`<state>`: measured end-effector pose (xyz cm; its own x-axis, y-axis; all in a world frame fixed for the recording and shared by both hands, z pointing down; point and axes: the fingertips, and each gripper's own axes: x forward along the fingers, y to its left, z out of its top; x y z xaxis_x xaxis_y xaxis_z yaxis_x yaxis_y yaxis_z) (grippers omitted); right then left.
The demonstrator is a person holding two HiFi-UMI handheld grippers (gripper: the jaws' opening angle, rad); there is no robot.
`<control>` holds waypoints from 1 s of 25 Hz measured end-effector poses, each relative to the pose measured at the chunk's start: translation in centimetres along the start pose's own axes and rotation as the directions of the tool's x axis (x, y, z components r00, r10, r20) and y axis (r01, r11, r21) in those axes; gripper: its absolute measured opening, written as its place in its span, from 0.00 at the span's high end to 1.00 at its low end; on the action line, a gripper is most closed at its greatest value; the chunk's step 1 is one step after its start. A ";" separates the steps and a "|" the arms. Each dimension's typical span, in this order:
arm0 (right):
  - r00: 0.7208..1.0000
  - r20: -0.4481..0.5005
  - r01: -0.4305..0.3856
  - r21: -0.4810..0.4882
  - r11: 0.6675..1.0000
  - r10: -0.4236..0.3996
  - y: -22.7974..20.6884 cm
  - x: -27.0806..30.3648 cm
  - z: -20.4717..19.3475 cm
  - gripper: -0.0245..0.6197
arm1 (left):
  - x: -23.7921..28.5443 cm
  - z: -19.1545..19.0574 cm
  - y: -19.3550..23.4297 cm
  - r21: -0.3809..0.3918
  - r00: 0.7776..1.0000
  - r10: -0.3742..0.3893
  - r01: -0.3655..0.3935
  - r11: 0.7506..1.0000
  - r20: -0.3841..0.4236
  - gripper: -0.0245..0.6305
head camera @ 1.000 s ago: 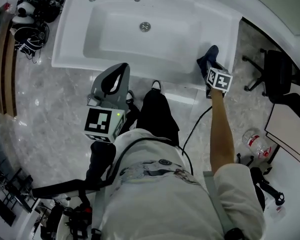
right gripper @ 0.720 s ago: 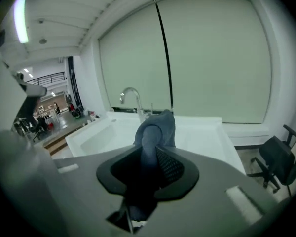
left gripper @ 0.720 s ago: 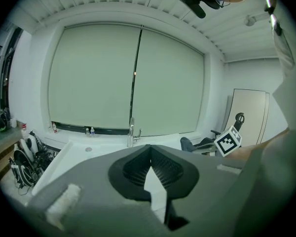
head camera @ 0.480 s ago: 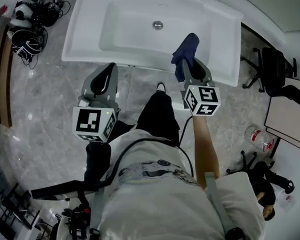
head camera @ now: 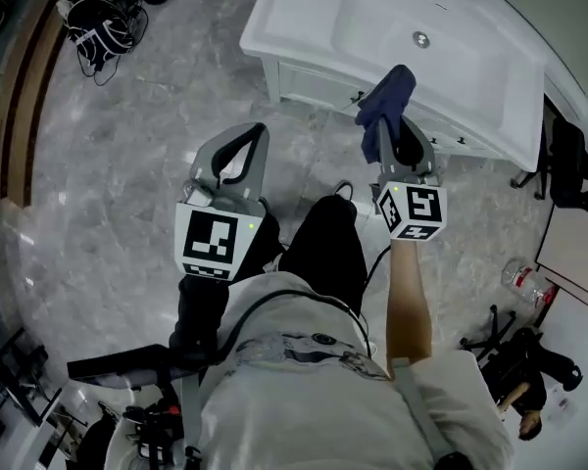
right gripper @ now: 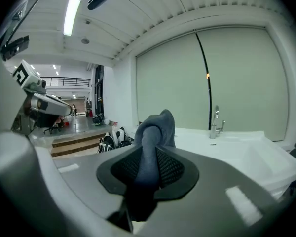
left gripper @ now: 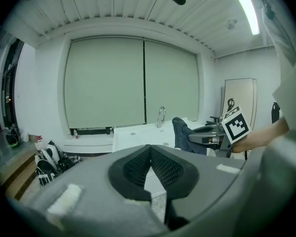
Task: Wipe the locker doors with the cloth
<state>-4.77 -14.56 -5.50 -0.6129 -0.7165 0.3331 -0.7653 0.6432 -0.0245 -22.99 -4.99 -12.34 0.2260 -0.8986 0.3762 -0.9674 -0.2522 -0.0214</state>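
Blue-grey cloth [head camera: 386, 104] sits at one o'clock, pinched in your right gripper [head camera: 402, 145] before the sink [head camera: 294, 23]. It looks soft, light and floppy, so grip its bunched middle. Your left gripper [head camera: 237, 160], at eleven o'clock, is clenched on nothing.

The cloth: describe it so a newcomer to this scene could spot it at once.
Start at the white sink in the head view's upper right. In front of it is the right gripper, with the dark blue cloth pinched between its fingers and bunched beyond them. The left gripper holds nothing.
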 end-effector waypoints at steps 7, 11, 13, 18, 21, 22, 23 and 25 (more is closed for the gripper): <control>0.989 -0.002 -0.145 -0.063 0.987 0.145 8.8 4.3 -6.5 0.83 | -3.4 -8.2 2.4 -0.070 0.998 0.053 -0.055 0.996 -0.027 0.96; 0.975 0.056 -0.203 -0.154 0.967 0.214 11.9 7.6 -12.3 0.83 | -2.1 -17.3 3.0 -0.113 0.994 0.111 -0.112 0.987 -0.020 0.96; 0.973 0.097 -0.191 -0.186 0.964 0.212 12.3 9.4 -15.0 0.83 | -0.3 -22.3 3.0 -0.124 0.994 0.109 -0.109 0.986 -0.008 0.96; 0.959 0.209 -0.146 -0.213 0.966 0.191 11.7 15.4 -21.3 0.83 | 5.5 -32.4 3.4 -0.131 0.987 0.068 -0.049 0.990 0.146 0.96; 0.942 0.275 -0.115 -0.270 0.956 0.191 10.7 18.8 -24.8 0.83 | 9.0 -39.1 4.0 -0.076 0.988 0.087 -0.077 0.994 0.129 0.96; 0.935 0.298 -0.103 -0.292 0.951 0.193 10.6 19.9 -25.6 0.83 | 10.0 -41.0 4.4 -0.079 0.985 0.100 -0.089 0.993 0.138 0.96; 0.928 0.317 -0.093 -0.312 0.946 0.195 10.7 21.0 -26.3 0.83 | 10.9 -42.7 4.8 -0.090 0.982 0.107 -0.094 0.991 0.157 0.96; 0.915 0.348 -0.072 -0.355 0.932 0.203 11.0 22.9 -27.3 0.83 | 12.1 -45.8 5.2 -0.104 0.976 0.110 -0.092 0.990 0.186 0.96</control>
<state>-21.85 -16.56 27.59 -0.7848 -0.6191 -0.0281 -0.5995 0.7469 0.2876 -30.47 -0.75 34.50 0.1356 -0.9719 0.1924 -0.9907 -0.1301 0.0407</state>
